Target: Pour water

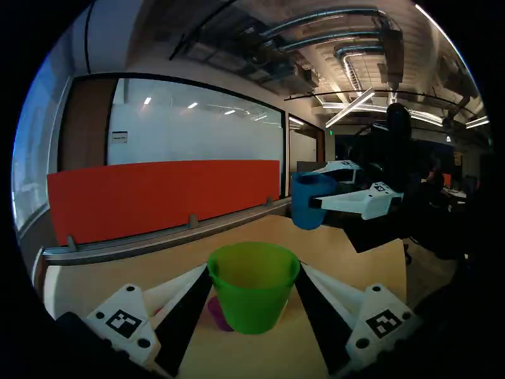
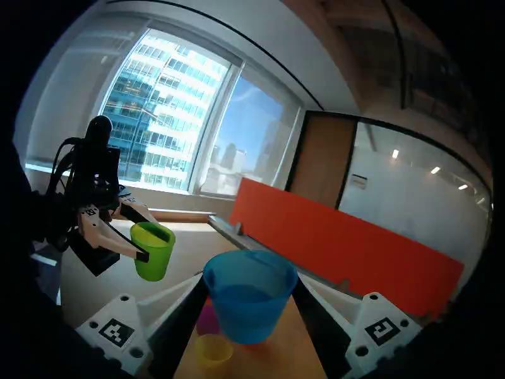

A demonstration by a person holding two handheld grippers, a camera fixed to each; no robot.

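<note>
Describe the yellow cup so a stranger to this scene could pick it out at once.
Start at the wooden table that runs along the orange partition. In the right gripper view, the right gripper holds a blue cup above it; the yellow cup stands just below, beside a purple cup. It is the only yellow one, and no gripper holds it.

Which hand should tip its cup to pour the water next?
Probably the right. The right gripper is shut on the blue cup, which seems to hold water. The left gripper holds the green cup upright, ready to receive.
</note>
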